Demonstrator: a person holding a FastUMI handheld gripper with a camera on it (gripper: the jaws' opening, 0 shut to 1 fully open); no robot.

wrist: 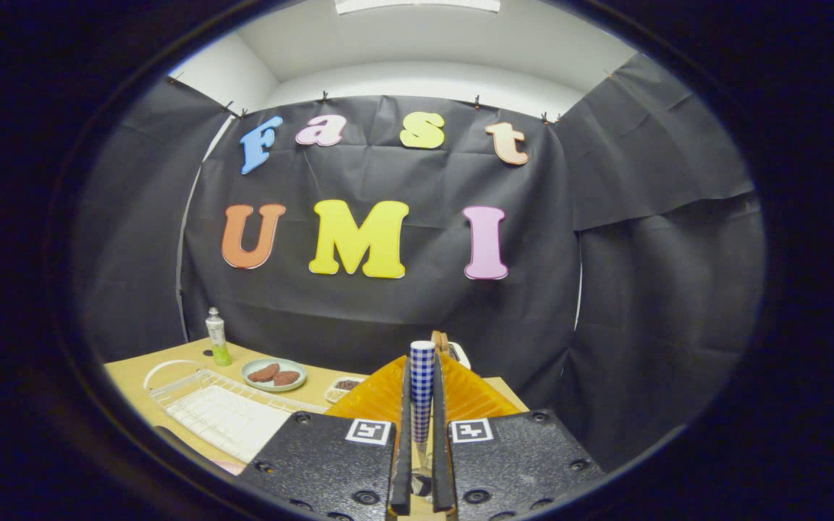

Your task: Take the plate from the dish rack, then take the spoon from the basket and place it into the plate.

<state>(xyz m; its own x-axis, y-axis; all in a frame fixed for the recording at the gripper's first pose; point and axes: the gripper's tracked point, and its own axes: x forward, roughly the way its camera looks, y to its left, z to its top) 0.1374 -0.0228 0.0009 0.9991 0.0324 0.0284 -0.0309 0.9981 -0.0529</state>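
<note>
My gripper (422, 365) is shut on the spoon (422, 387), whose blue-and-white checked handle stands upright between the two fingers; a bit of its metal stem shows lower down between them. Right behind the fingers is the orange ribbed basket (469, 396), with a wooden handle end (439, 339) and something white poking up past it. To the left on the table lies the white wire dish rack (223, 414). A white curved rim (169, 366) shows at the rack's far left corner. Beyond the rack rests a pale green plate (274, 374) with two brown pieces on it.
The tan table (135, 380) runs left and back to the black cloth wall. A small bottle with a green base (217, 337) stands near the back left corner. A little tray of dark bits (345, 387) lies between the green plate and the basket.
</note>
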